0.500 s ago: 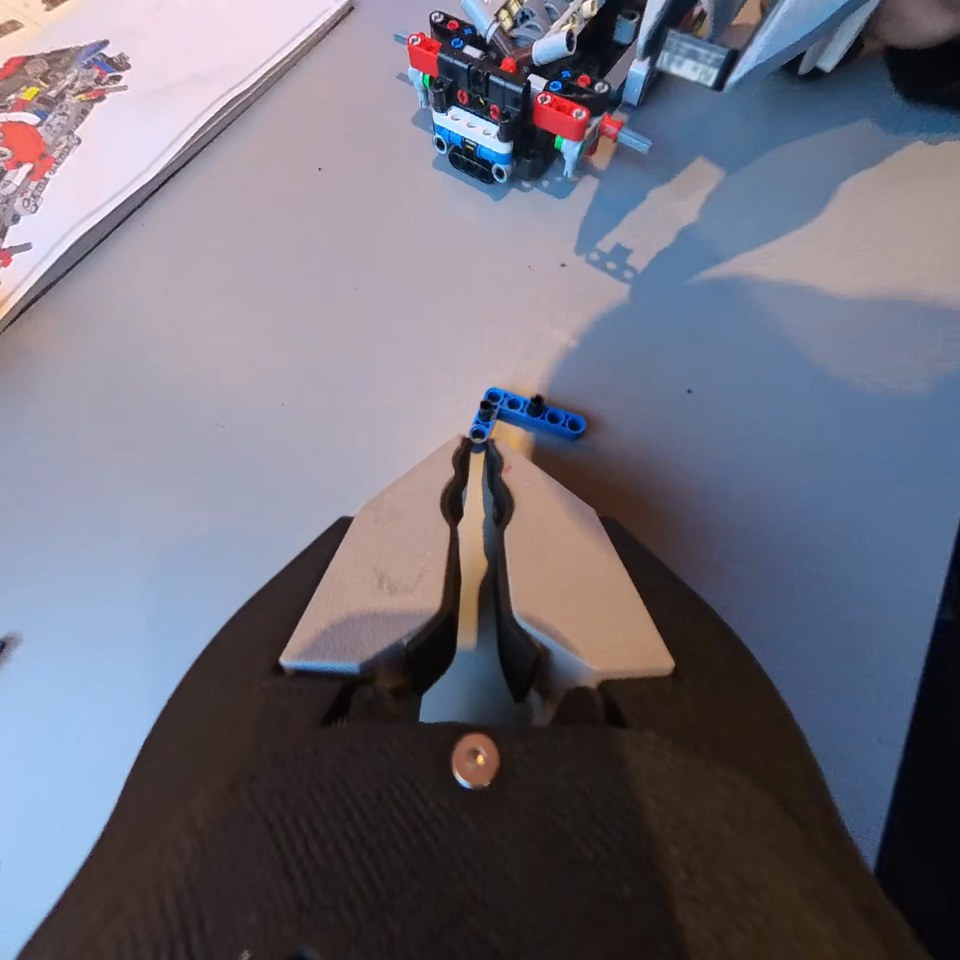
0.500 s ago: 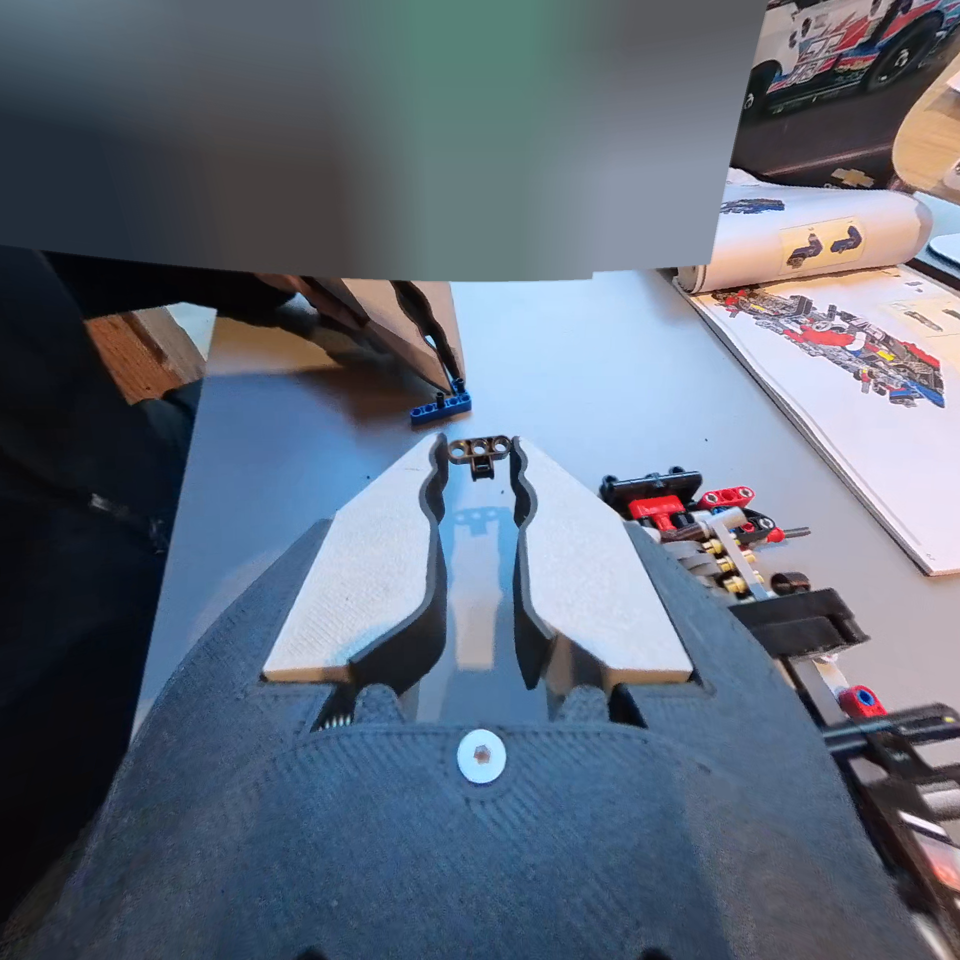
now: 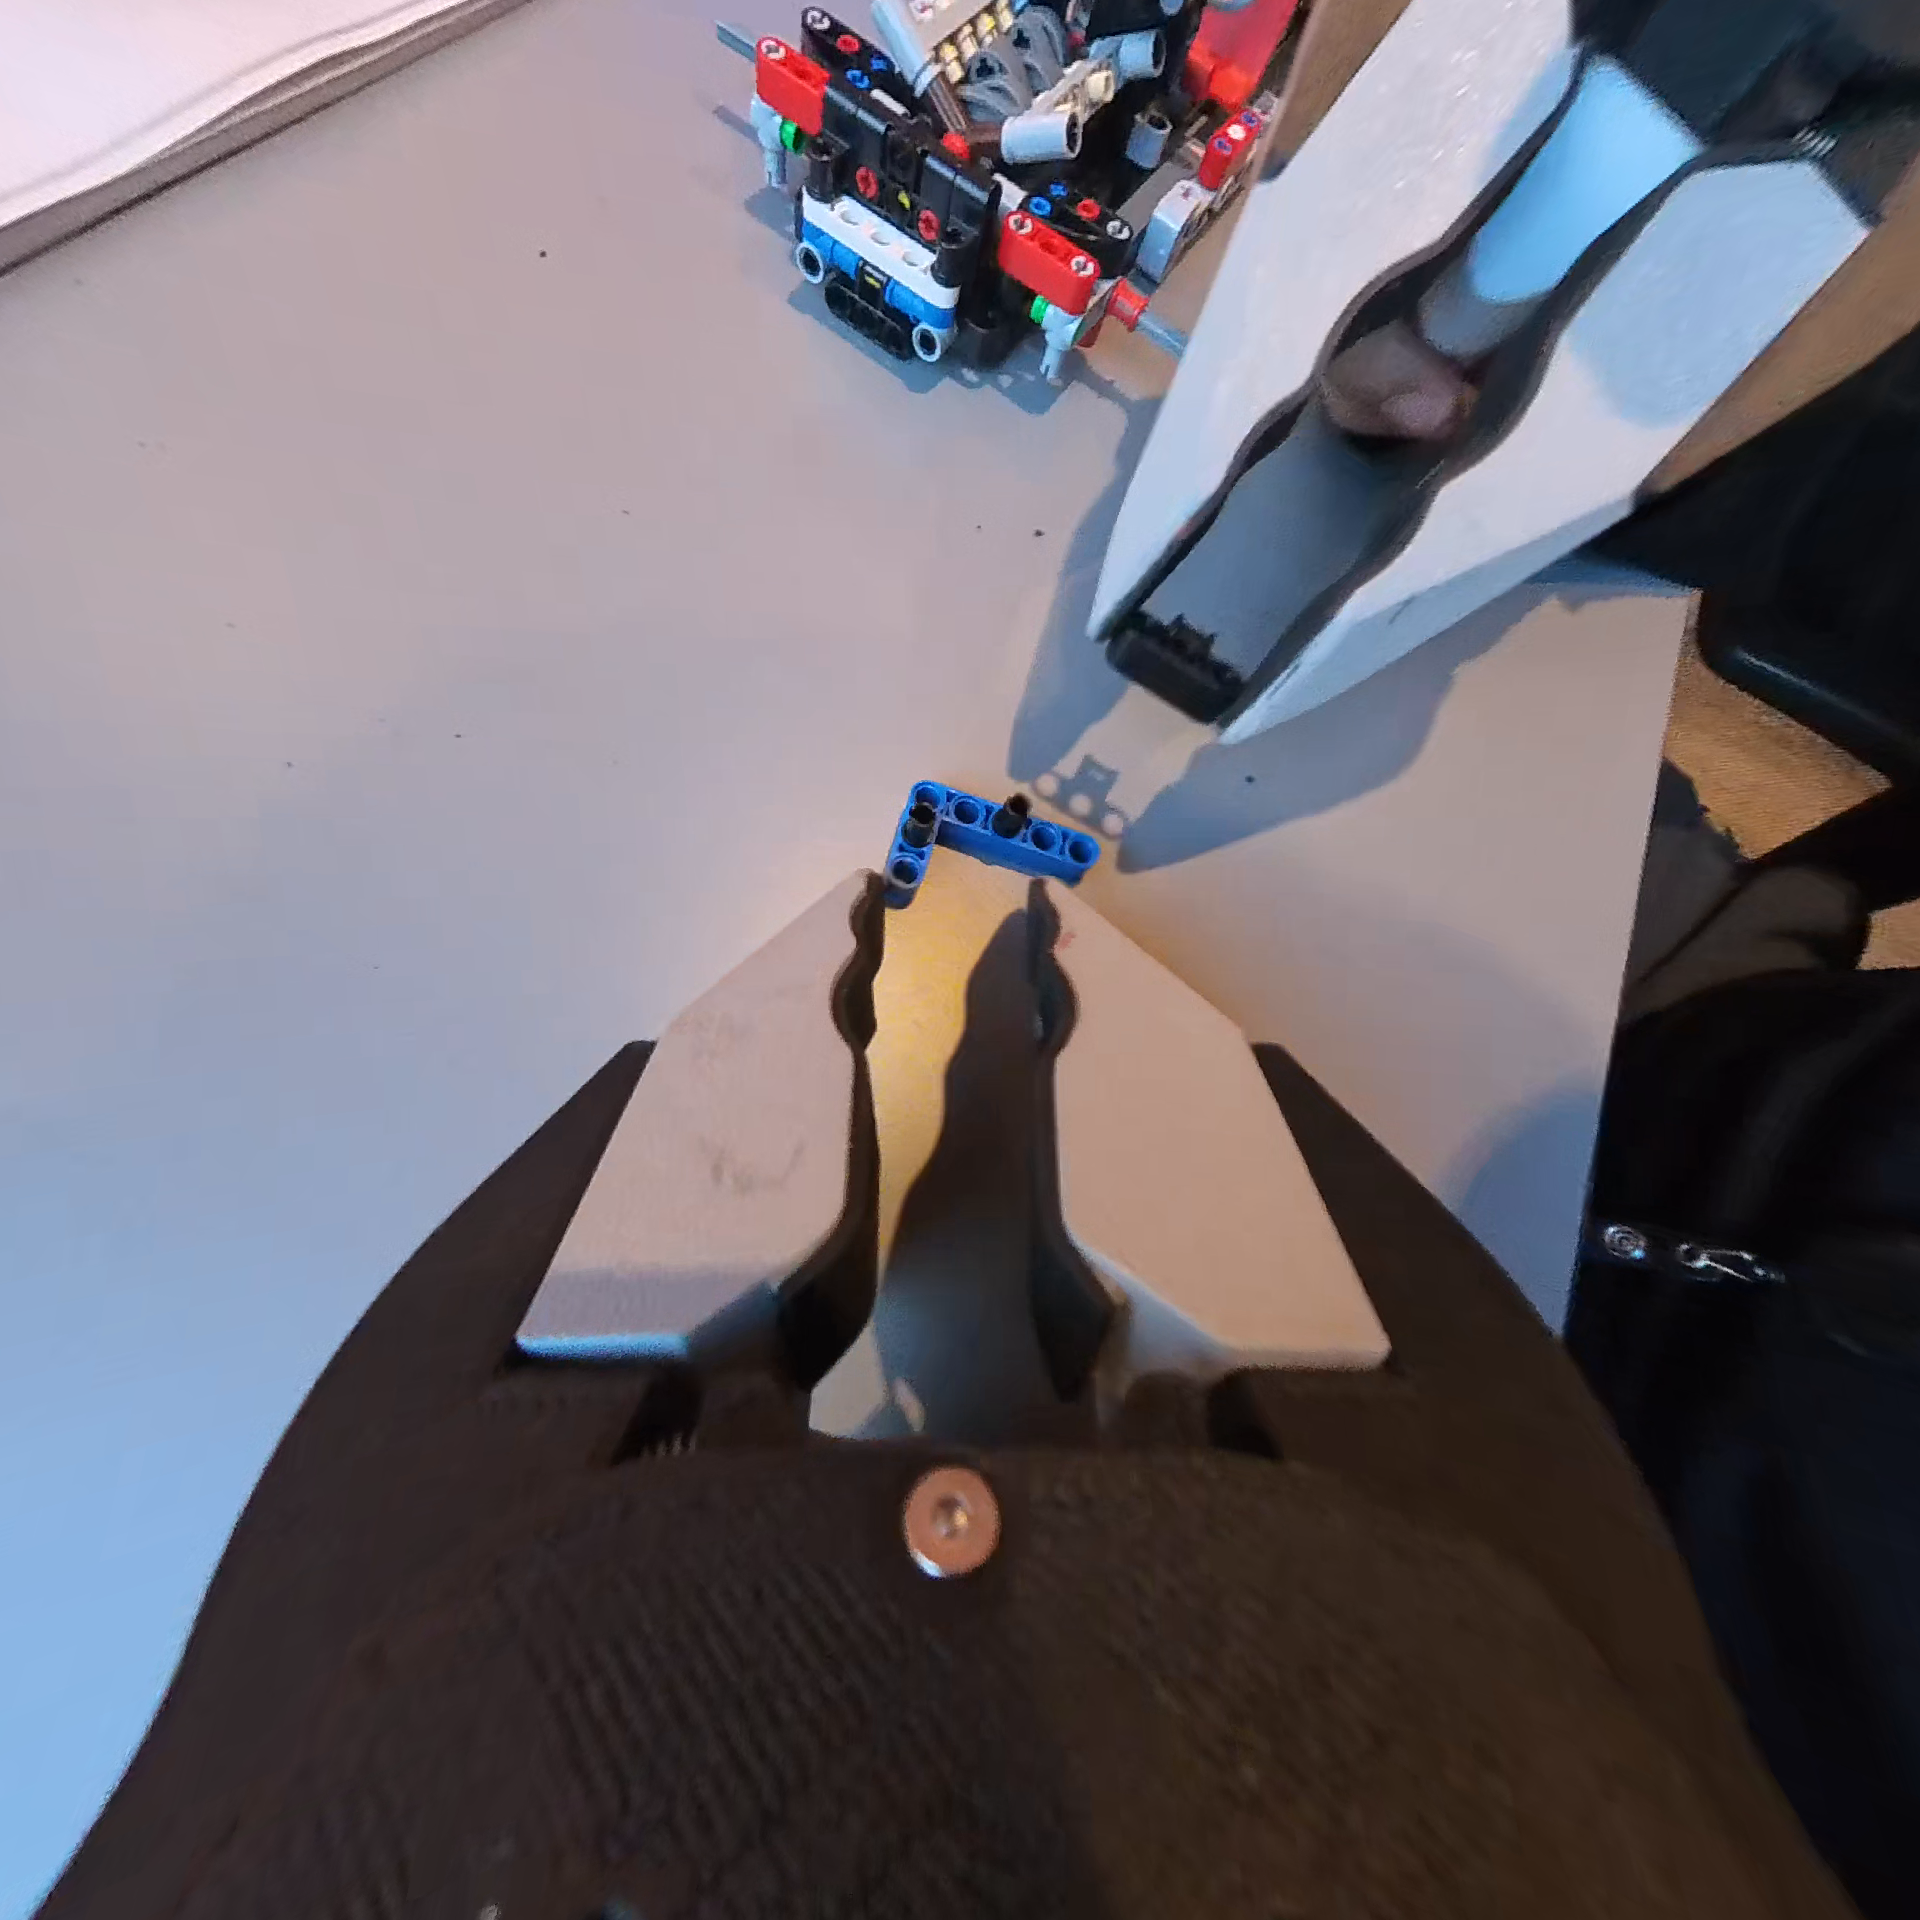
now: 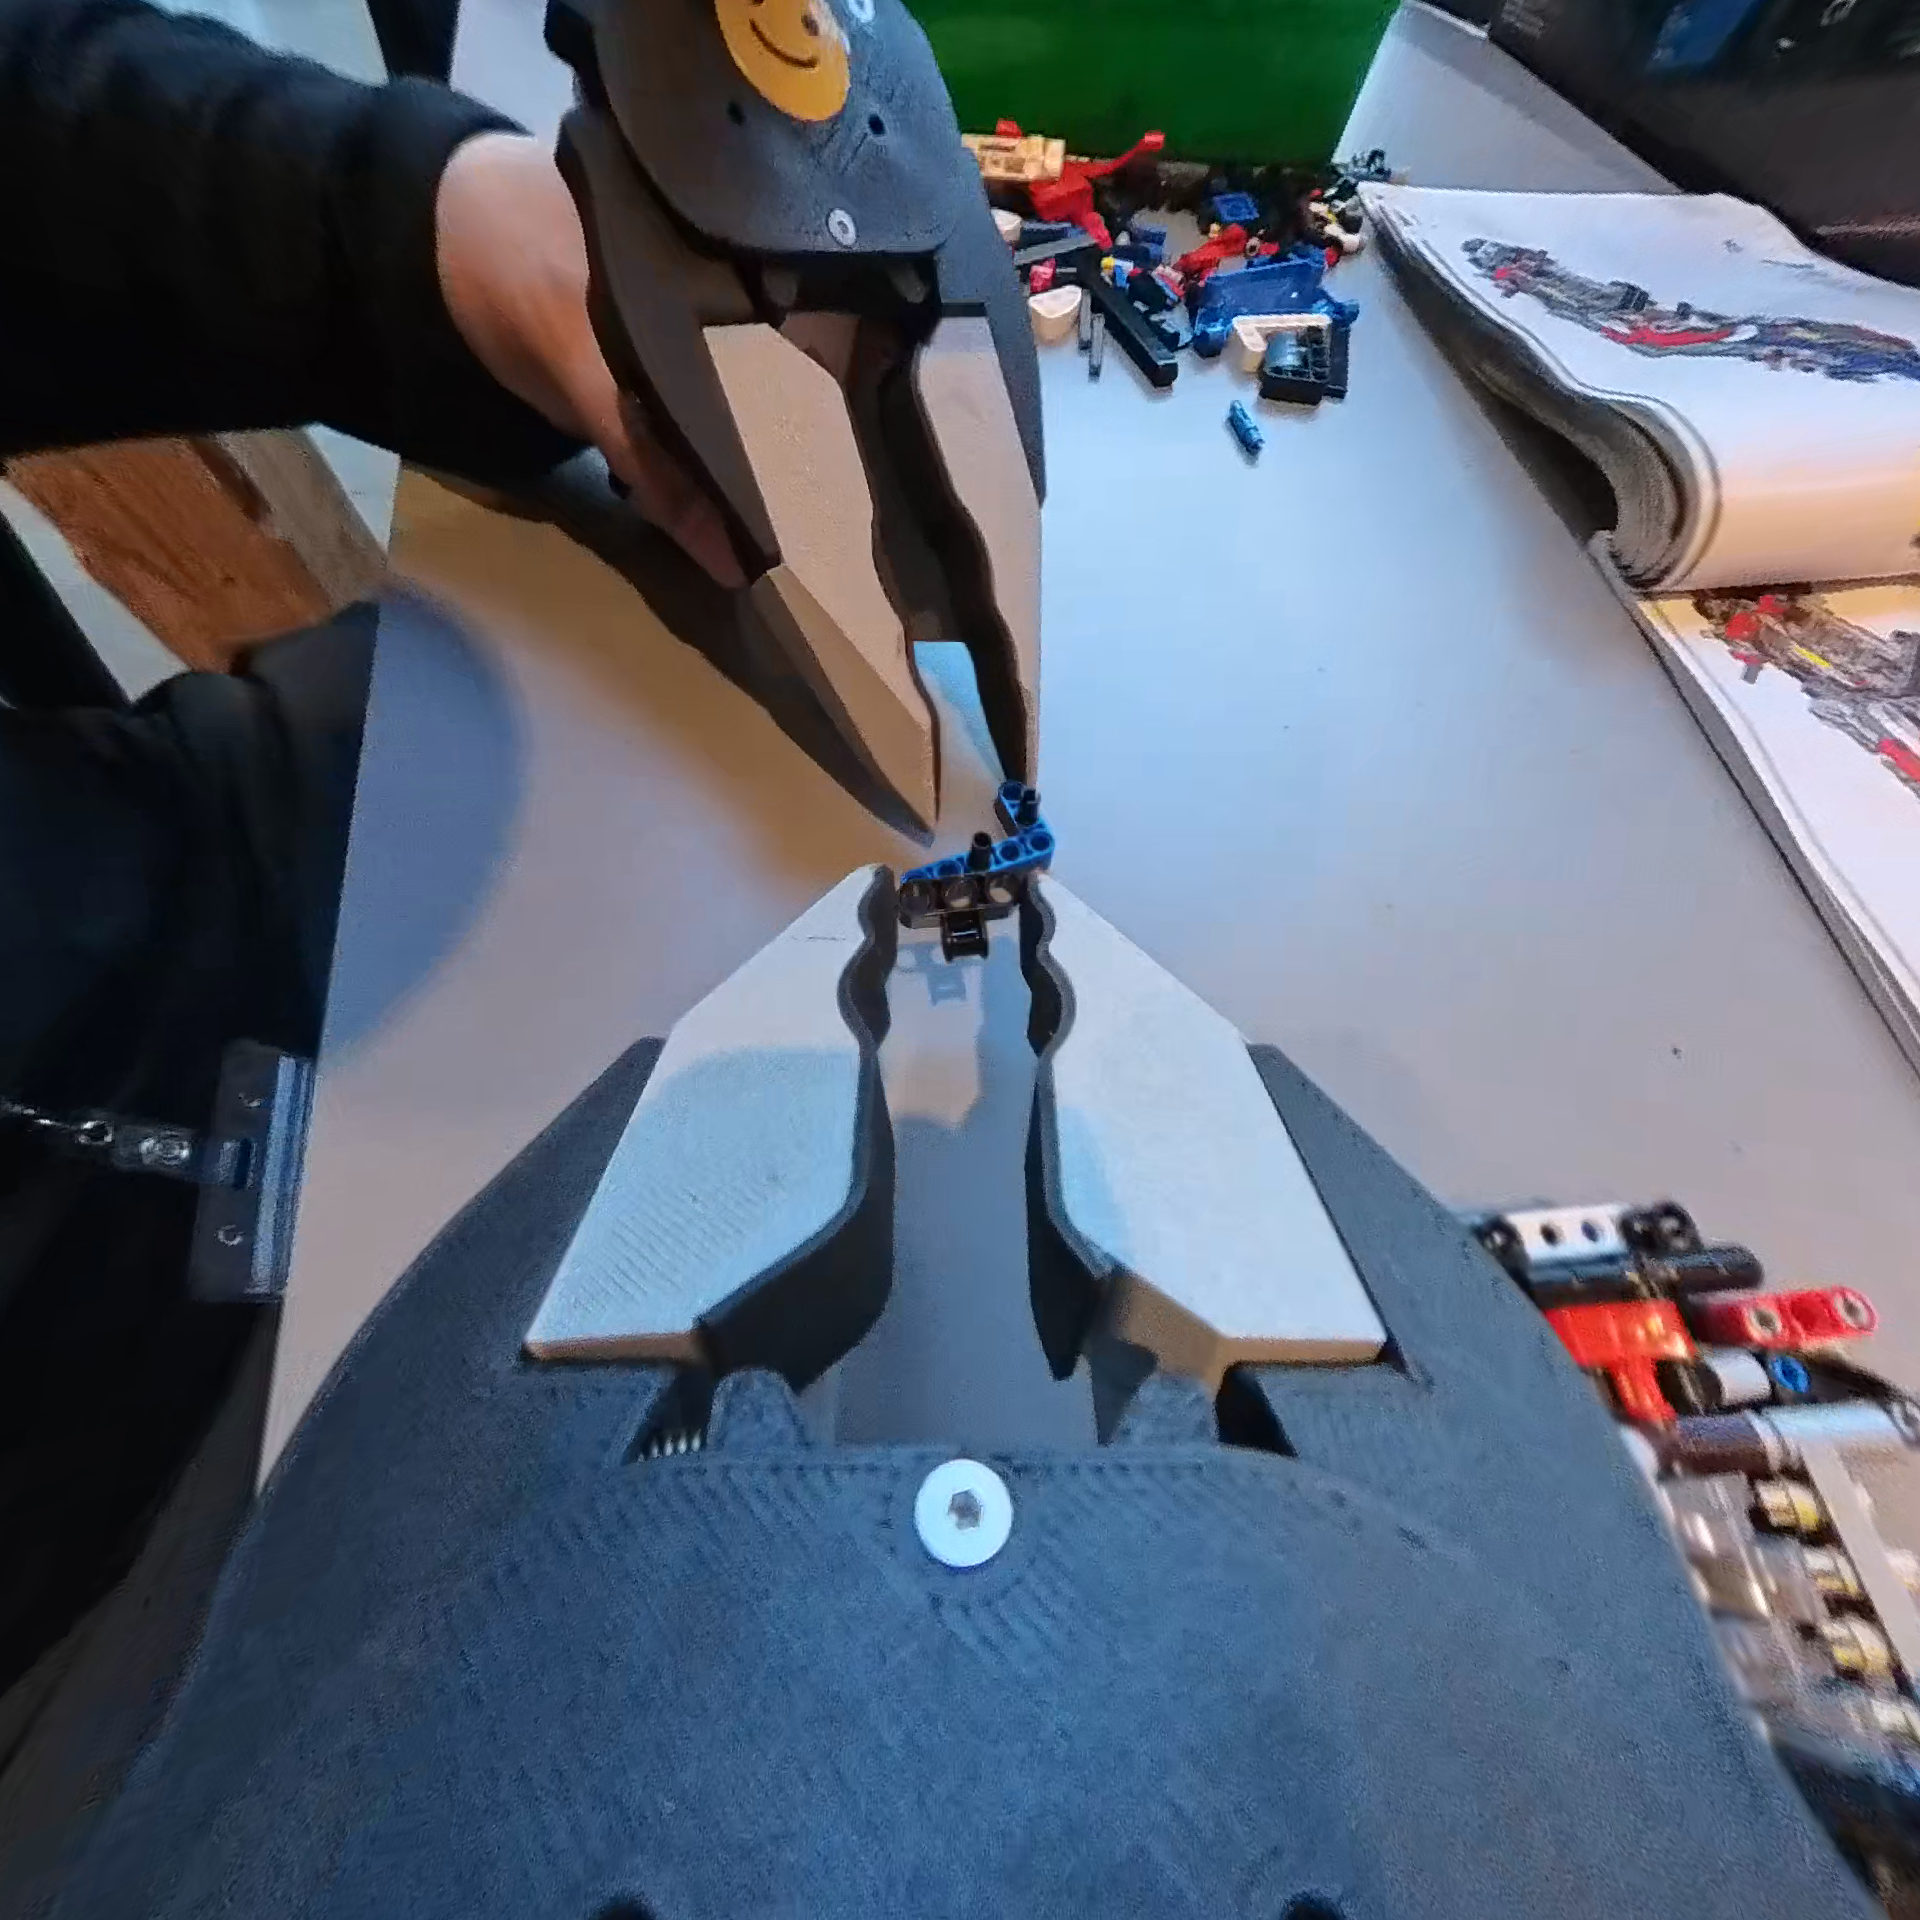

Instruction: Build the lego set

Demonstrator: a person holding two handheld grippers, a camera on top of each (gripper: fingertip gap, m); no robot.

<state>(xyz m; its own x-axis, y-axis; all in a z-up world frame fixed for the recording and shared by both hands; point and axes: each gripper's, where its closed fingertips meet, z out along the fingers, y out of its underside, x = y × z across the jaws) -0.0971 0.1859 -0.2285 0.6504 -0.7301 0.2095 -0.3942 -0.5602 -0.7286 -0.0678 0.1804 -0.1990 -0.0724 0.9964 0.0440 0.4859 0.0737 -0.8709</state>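
Grey table top [image 3: 416,623]: smooth, matt, faintly sheened where light falls.
Blue L-shaped plastic beam [image 3: 977,826]: glossy, hard, with black plastic pins.
Left gripper [image 3: 951,894]: pale grey fingers, matt, scuffed; black body with ribbed printed texture; shiny metal screw.
Right gripper [image 4: 956,899]: same matt ribbed plastic, dark grey.
Open instruction booklet [image 4: 1766,395]: paper, slightly glossy.
Black sleeve [image 4: 208,260]: soft cloth.

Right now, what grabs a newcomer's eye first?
The two claws meeting tip to tip mid-table: the right claw clamps a small black piece, and the left claw, open, sits at the blue L-shaped beam. Next, the half-built model beyond them and the loose parts pile by the green bin.
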